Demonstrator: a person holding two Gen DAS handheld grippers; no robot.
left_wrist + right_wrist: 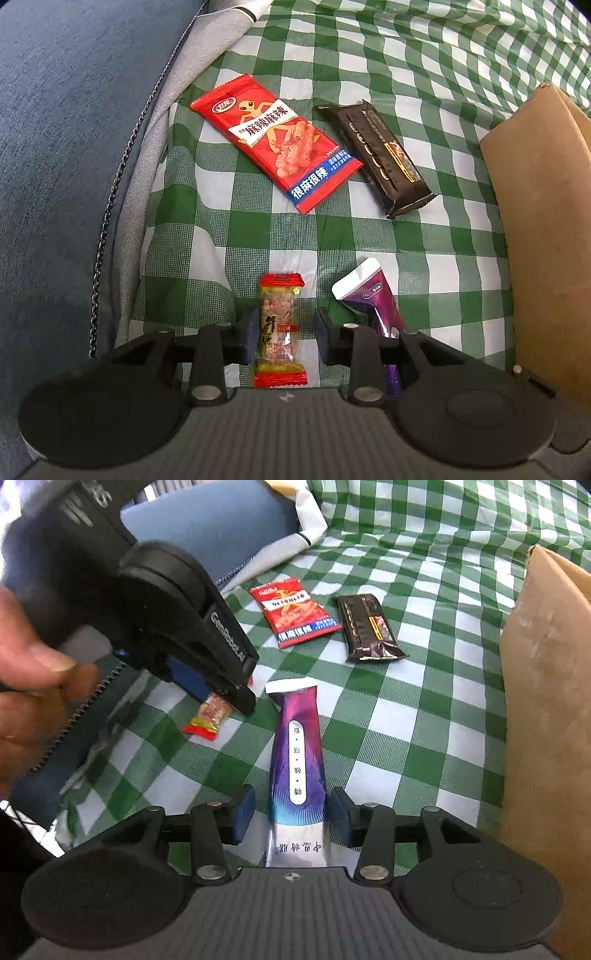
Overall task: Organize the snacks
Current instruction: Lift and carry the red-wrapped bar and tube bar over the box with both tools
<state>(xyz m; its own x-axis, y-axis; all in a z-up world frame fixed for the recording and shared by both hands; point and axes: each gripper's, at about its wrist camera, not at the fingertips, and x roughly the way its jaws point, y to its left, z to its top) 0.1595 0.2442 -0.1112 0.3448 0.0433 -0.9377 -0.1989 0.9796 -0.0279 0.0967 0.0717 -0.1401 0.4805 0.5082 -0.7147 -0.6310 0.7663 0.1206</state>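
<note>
- Left wrist view: looks steeply down, close over the checked cloth (436, 273), along the left gripper (284, 338) fingers; the cardboard box (546, 221) stands at the right edge.
- Right wrist view: looks down more obliquely, from nearer the cardboard box (546, 709).
- Shared area: the cloth left of the box, with red packet (275, 142) (291, 611), dark packet (376, 155) (365, 627) and purple packet (369, 295) (297, 753).

Readable print on two snack packs and one gripper body.

The red packet (275, 142), upper centre of the left wrist view, carries 麻辣麻辣 in white and 很麻很辣 on its blue band. In the right wrist view, the purple sachet (297, 760) at centre shows 中国特膳 on its silver end, upside down, and "GenRobot.AI" runs along the left gripper (229, 686), upper left.
</note>
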